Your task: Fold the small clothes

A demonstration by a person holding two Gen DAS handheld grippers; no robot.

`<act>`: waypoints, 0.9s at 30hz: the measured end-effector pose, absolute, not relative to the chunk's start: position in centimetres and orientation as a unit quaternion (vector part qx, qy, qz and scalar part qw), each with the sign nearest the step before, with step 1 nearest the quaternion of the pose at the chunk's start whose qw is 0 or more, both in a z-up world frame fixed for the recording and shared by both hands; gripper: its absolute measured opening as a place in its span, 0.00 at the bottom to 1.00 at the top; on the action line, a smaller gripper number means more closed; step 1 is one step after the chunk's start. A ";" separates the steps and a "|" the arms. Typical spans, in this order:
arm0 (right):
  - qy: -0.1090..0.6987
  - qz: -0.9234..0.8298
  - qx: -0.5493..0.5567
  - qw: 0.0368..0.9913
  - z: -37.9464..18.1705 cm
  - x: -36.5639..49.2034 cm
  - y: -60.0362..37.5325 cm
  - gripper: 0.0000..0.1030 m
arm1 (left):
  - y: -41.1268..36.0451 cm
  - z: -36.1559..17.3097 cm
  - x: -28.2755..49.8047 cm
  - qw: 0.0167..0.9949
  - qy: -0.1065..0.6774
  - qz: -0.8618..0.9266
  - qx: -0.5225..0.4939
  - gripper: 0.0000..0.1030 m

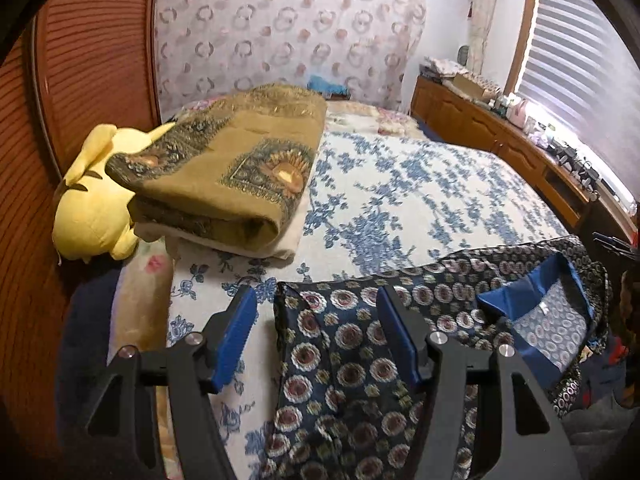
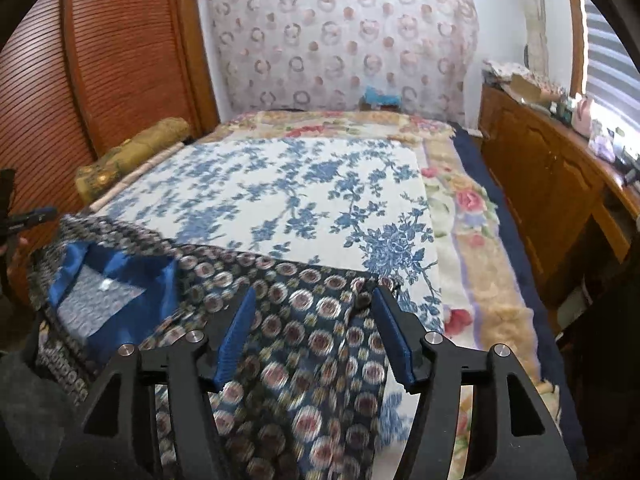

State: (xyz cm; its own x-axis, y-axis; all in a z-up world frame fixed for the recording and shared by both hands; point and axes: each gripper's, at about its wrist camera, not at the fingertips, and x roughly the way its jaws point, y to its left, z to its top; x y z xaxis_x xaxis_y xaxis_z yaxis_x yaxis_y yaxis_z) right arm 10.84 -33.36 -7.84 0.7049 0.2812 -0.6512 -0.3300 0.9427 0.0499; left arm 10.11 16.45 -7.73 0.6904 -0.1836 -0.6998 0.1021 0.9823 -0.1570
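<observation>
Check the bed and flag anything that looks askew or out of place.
The dark circle-print garment lies rumpled and skewed at the near edge of the bed, its blue lining flipped open. A yellow plush toy sits wedged under the folded brown blanket.

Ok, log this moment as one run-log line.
stage: fold underway | left gripper: open, nothing held | right gripper: open, nothing held | patterned garment: flat on bed, blue lining exposed | folded blanket: untouched

A dark navy garment (image 1: 352, 364) patterned with round medallions lies spread flat on the bed, its blue-lined neck opening at three o'clock.
</observation>
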 end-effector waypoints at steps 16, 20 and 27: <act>0.391 0.105 -0.039 0.913 -12.2 15.1 -34.5 0.62 | 17.0 -11.1 11.5 0.899 0.429 -0.061 -0.059 0.60; 0.385 0.105 -0.053 0.915 -12.4 14.9 -34.0 0.62 | 16.9 -11.7 11.6 0.898 0.432 -0.061 -0.062 0.60; 0.383 0.132 -0.063 0.912 -12.5 14.5 -33.2 0.43 | 16.7 -12.0 11.8 0.900 0.428 -0.057 -0.059 0.60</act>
